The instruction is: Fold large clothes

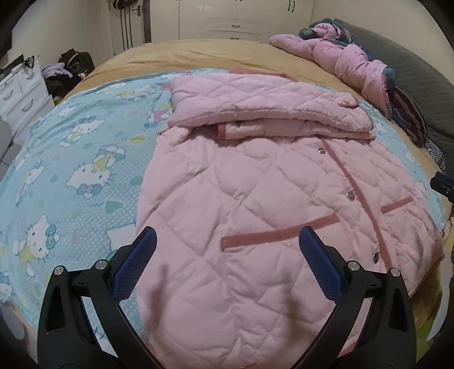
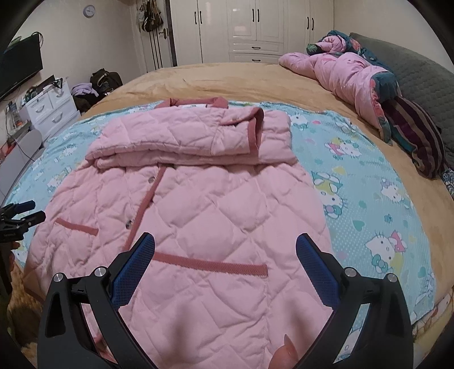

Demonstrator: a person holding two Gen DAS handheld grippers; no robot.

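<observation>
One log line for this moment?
left gripper: open, empty | right gripper: open, empty | pink coat: sleeves folded across chest | next: fold hem up

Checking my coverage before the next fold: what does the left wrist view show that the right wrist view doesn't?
Left wrist only: the left gripper up close, open over the coat's hem, and all three snaps.
Right wrist only: the right gripper, open, plus a wall clock and TV.
Both: the pink coat, sleeves folded across its top, on the cartoon sheet, and the quilt.

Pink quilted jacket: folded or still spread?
Partly folded: the pink quilted jacket has its sleeves folded across the chest, while the lower body lies flat.
</observation>
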